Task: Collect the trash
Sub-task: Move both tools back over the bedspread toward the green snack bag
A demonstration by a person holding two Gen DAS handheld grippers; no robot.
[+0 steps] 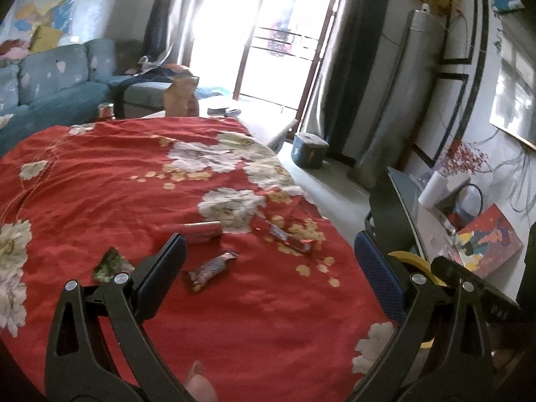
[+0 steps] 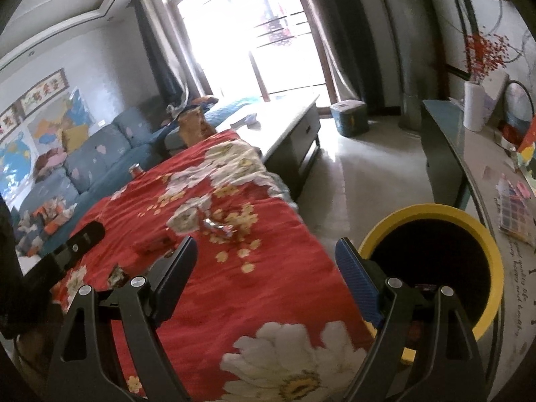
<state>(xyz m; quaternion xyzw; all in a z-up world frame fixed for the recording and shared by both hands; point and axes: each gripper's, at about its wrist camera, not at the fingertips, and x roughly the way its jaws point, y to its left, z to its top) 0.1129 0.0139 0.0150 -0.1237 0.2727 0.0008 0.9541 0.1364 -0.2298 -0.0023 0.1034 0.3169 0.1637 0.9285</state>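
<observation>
Several snack wrappers lie on a red flowered cloth: a dark brown wrapper, a red one, a silver-red one and a green one. My left gripper hangs open above the cloth, the brown wrapper just right of its left finger. My right gripper is open and empty over the cloth's right edge. A yellow-rimmed bin with a dark inside stands right of its blue-padded finger. The silver-red wrapper shows ahead of it.
A blue sofa lies at the back left, a low white table beyond the cloth. A long side counter with a vase, basket and books runs along the right wall. A small teal box sits on the floor near the window.
</observation>
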